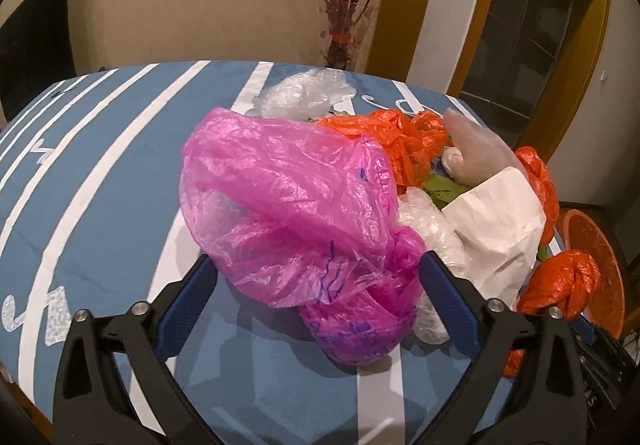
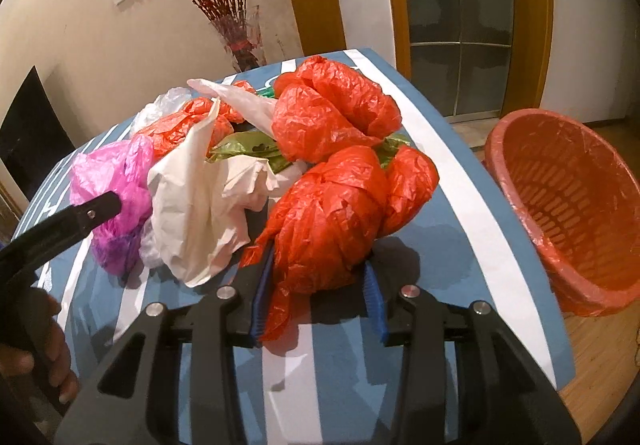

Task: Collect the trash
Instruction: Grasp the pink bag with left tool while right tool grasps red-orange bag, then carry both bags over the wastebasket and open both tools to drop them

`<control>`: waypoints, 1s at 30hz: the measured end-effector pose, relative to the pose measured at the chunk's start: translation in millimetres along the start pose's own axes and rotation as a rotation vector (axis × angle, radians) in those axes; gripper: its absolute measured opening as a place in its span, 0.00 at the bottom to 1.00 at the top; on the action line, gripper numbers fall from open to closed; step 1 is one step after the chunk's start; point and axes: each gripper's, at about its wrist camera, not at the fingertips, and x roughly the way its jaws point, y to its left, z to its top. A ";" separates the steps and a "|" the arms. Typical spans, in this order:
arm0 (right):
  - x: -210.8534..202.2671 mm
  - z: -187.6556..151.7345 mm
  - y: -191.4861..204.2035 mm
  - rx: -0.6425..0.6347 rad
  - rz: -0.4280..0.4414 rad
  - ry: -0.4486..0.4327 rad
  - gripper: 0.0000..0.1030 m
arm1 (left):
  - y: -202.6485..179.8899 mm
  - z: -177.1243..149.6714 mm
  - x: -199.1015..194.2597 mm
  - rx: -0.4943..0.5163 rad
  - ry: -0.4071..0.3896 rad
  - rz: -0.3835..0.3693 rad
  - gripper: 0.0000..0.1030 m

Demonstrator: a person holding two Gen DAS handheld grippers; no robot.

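Observation:
A heap of crumpled trash lies on the blue-and-white table (image 1: pixel 100 181). In the left wrist view my left gripper (image 1: pixel 316 277) is open, its blue pads on either side of a pink plastic bag (image 1: pixel 288 205). In the right wrist view my right gripper (image 2: pixel 318 281) stands with its pads close around a knotted orange bag (image 2: pixel 324 221); whether they press it I cannot tell. The pink bag (image 2: pixel 116 181) and one left finger (image 2: pixel 100 207) show at the left there. White paper (image 2: pixel 192 205), green leaves (image 2: pixel 244 149), other orange bags (image 2: pixel 332 105) and clear plastic (image 1: pixel 304 93) fill the heap.
An orange lined basket (image 2: pixel 568 205) stands tilted off the table's right edge, on the wood floor. A vase of red dried branches (image 1: pixel 344 25) stands against the wall behind the table. A doorway with wooden frame (image 2: pixel 528 21) is at the back right.

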 end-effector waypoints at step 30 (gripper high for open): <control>-50.5 8.8 -22.6 -0.029 -0.038 -0.120 0.38 | -15.9 14.0 -65.6 0.093 -0.146 -0.151 0.23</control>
